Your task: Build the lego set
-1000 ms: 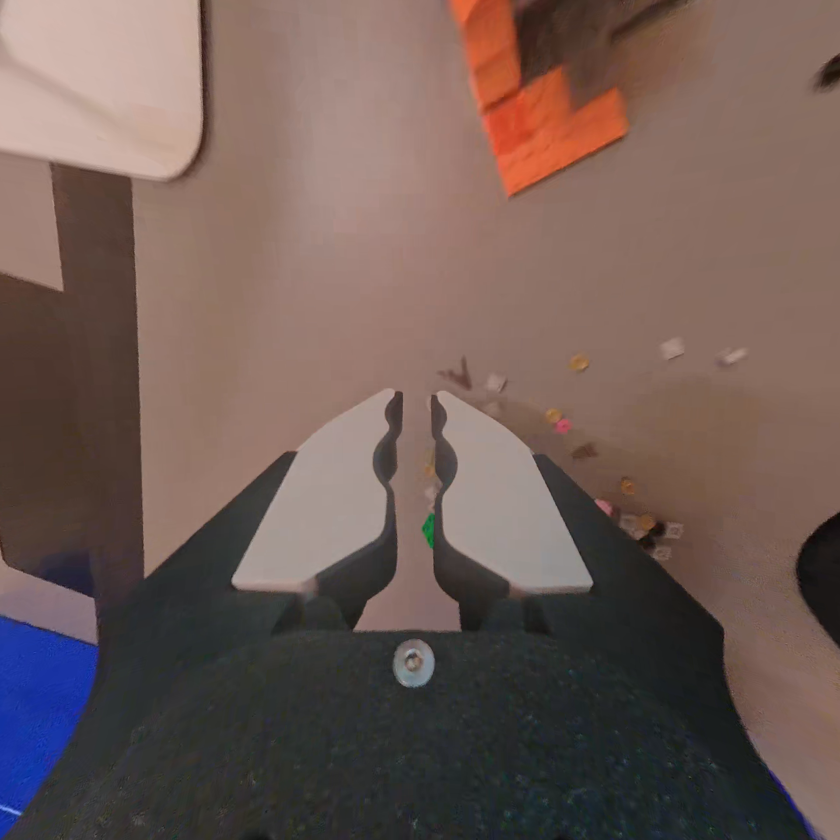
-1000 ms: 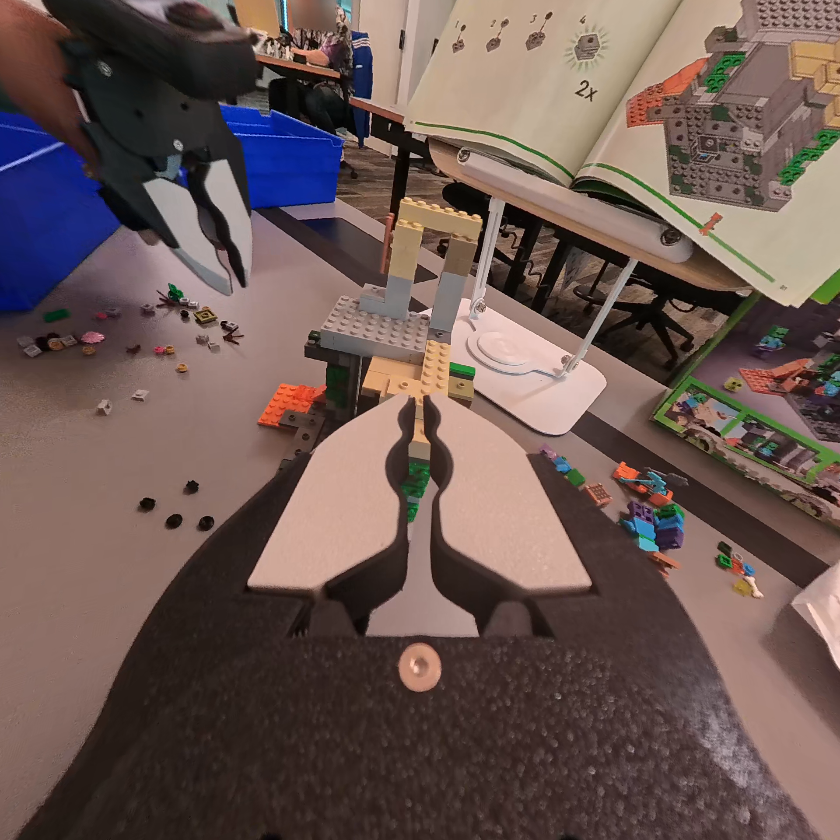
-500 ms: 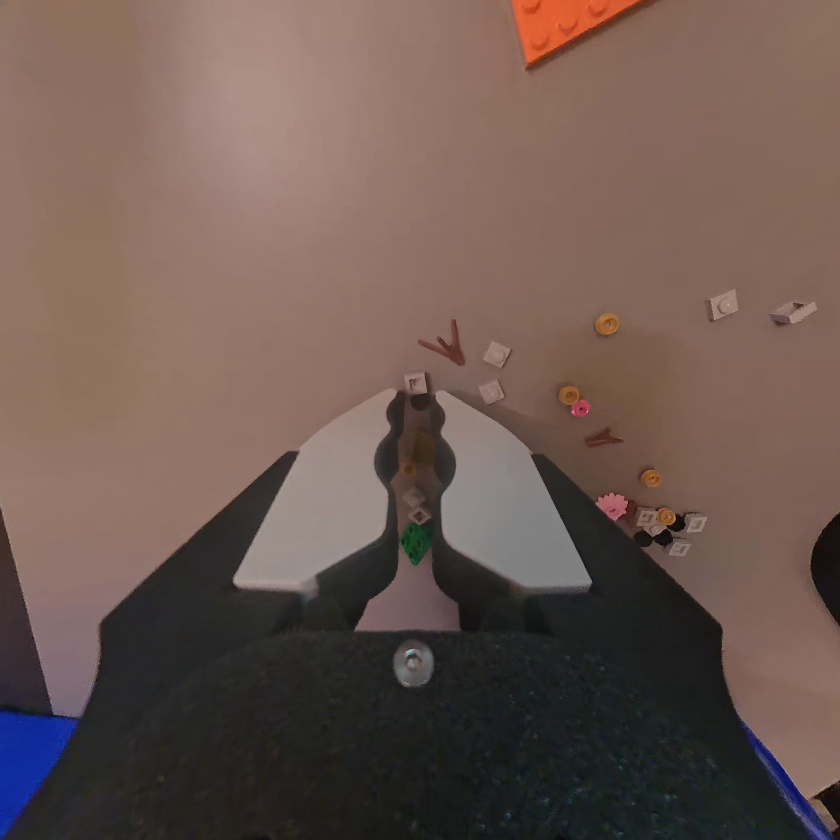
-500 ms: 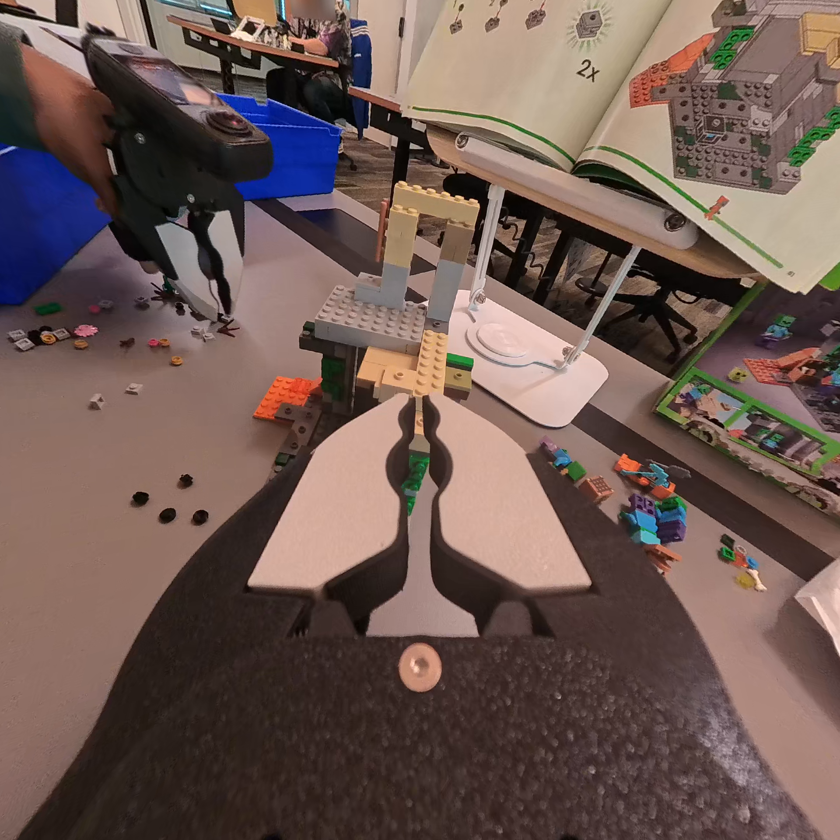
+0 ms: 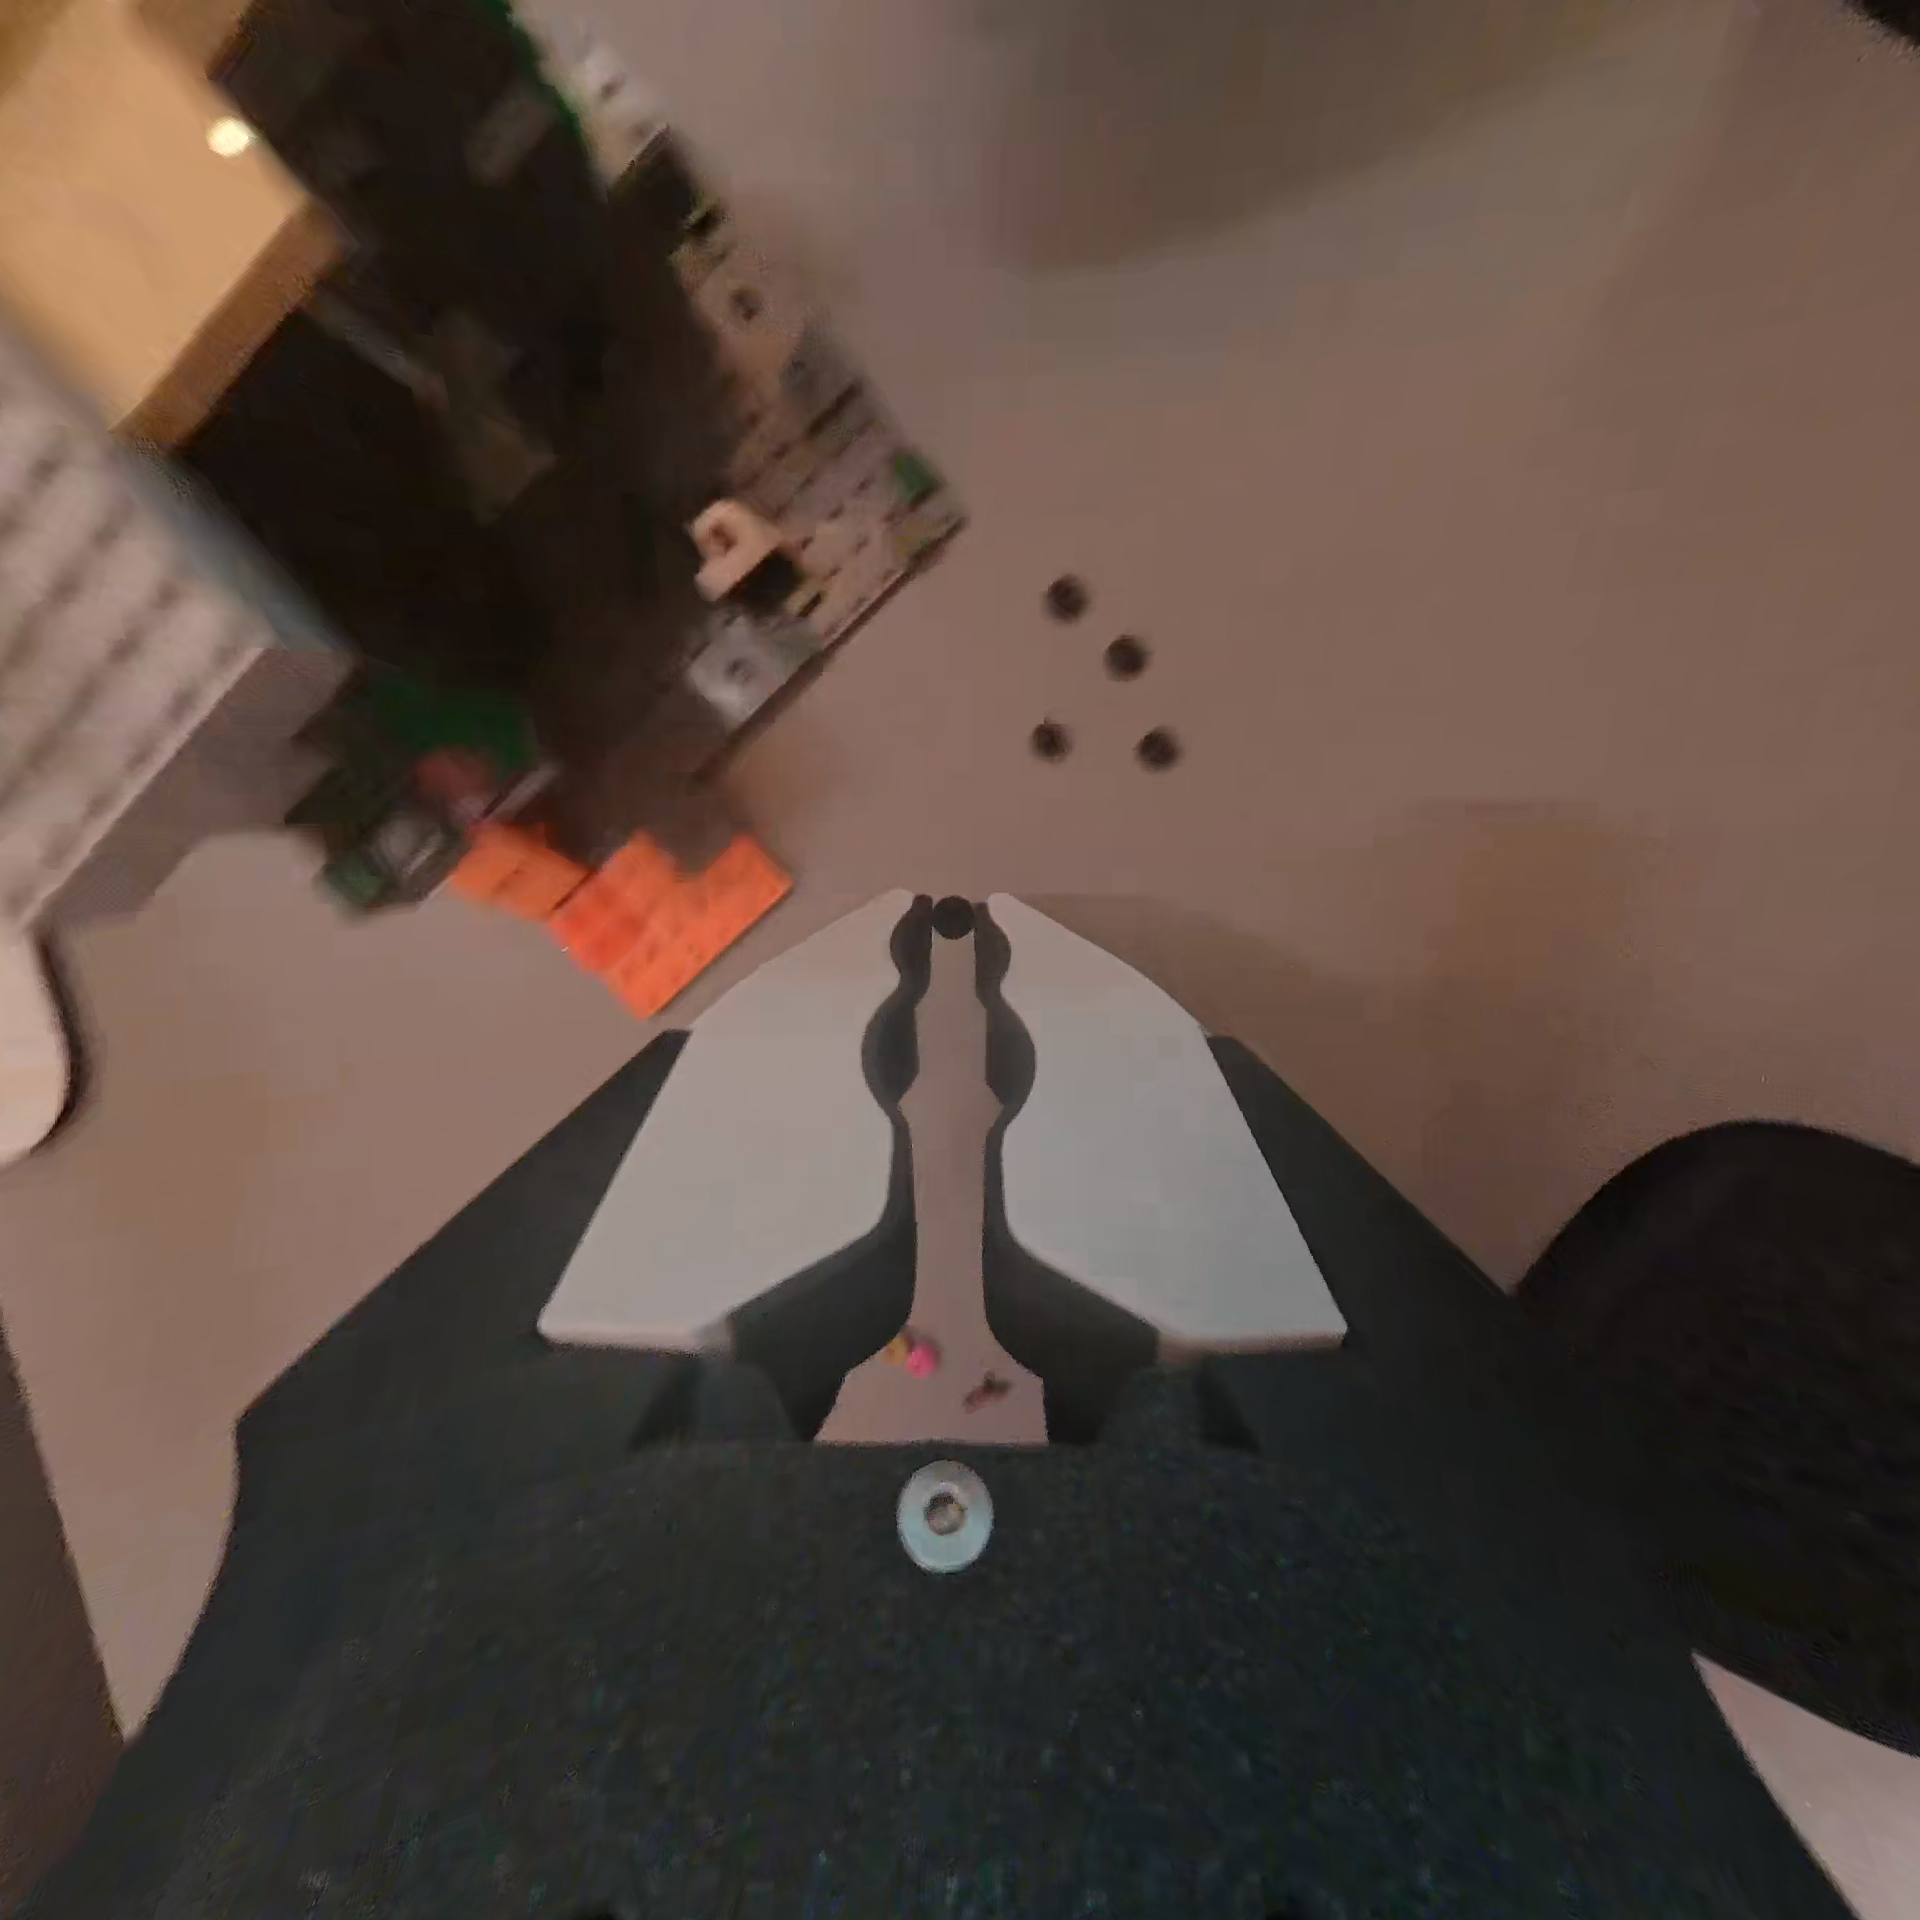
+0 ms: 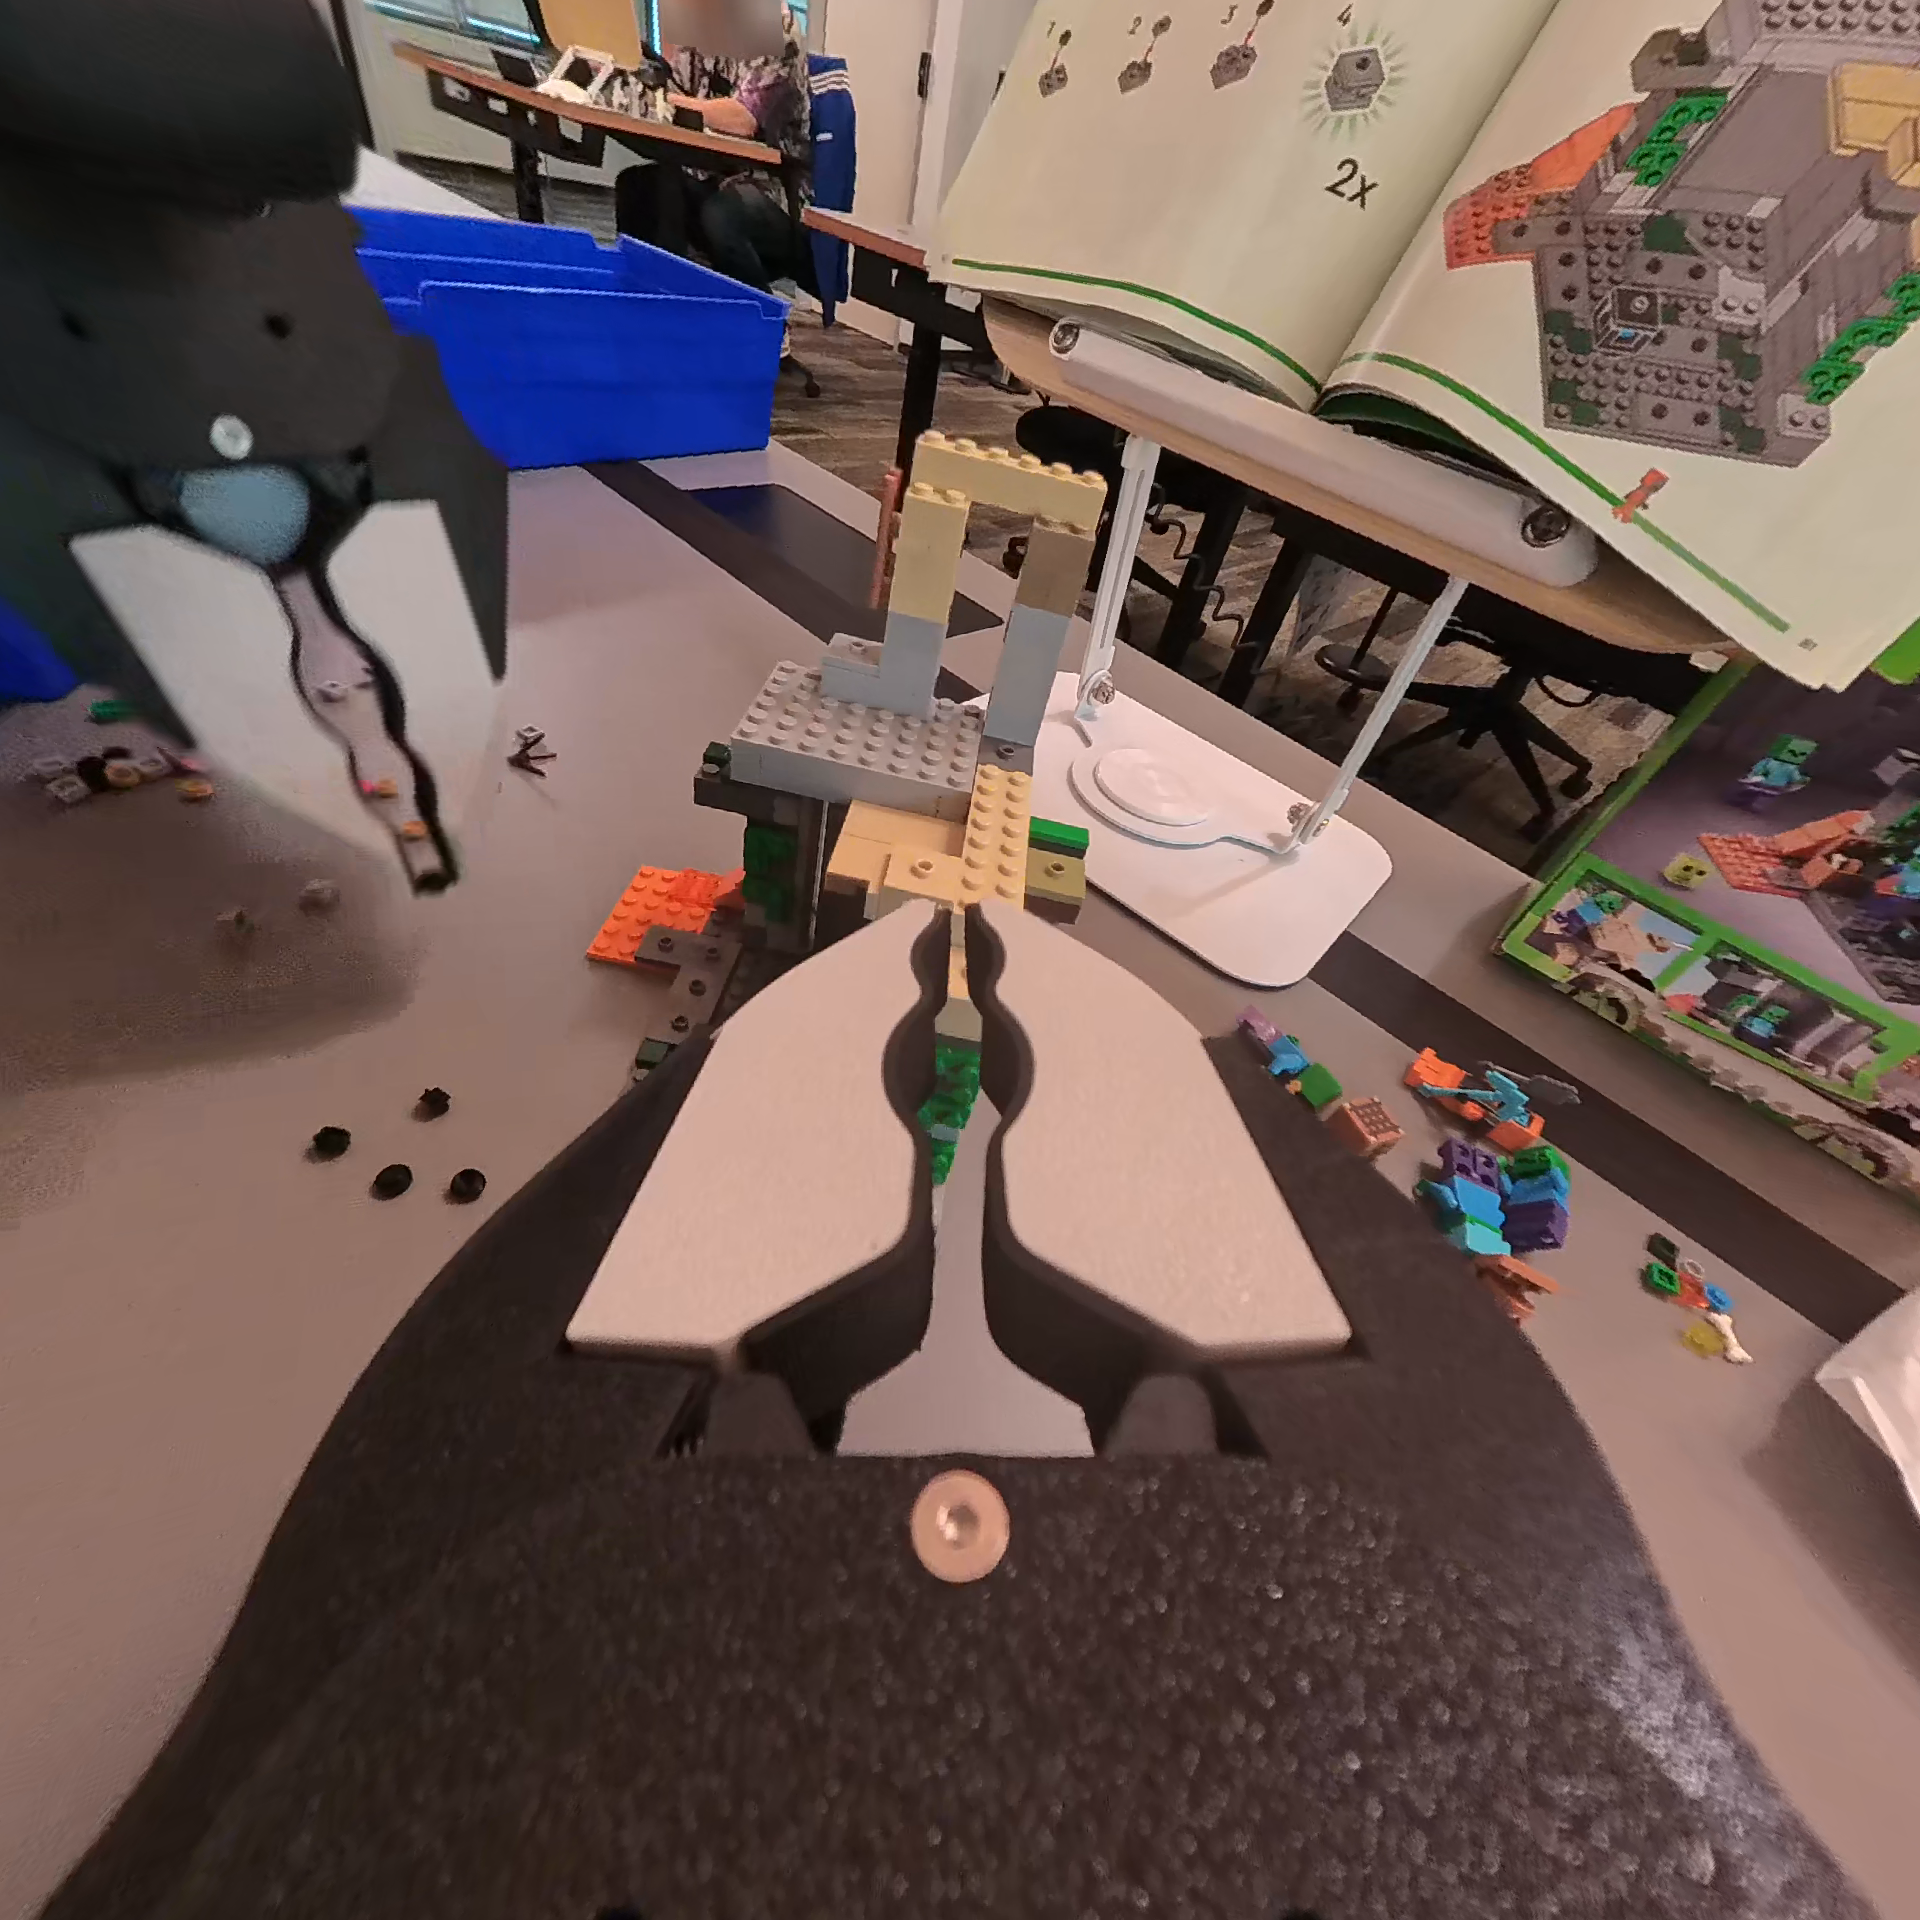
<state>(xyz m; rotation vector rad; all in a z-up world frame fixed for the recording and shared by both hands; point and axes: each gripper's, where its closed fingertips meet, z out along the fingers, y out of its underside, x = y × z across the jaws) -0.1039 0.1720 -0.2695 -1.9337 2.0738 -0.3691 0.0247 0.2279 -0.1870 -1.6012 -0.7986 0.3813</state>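
My left gripper (image 5: 951, 909) is shut on a small black round stud (image 5: 951, 917), pinched at the very fingertips. In the right wrist view the left gripper (image 6: 426, 873) hangs tips-down over the table, left of the brick build, with the dark piece at its tips. My right gripper (image 6: 956, 916) is shut, with its tips at the front edge of the tan plate (image 6: 935, 862) of the brick build (image 6: 883, 727). Nothing shows held in it. Several more black studs (image 6: 395, 1153) lie on the table, also seen in the left wrist view (image 5: 1101, 675).
An orange plate (image 6: 665, 904) lies at the build's left foot. An open instruction book (image 6: 1455, 208) sits on a white stand (image 6: 1226, 862). Blue bins (image 6: 582, 343) stand behind. Loose bricks (image 6: 1486, 1174) and a set box (image 6: 1714, 935) lie right. Small pieces (image 6: 114, 769) are scattered left. My right fingertips sit around 15 centimetres from my left ones.
My left gripper dropped to the scattered small pieces, closed on a black stud, then lifted it and swung towards the build. My right gripper stayed shut at the tan plate.
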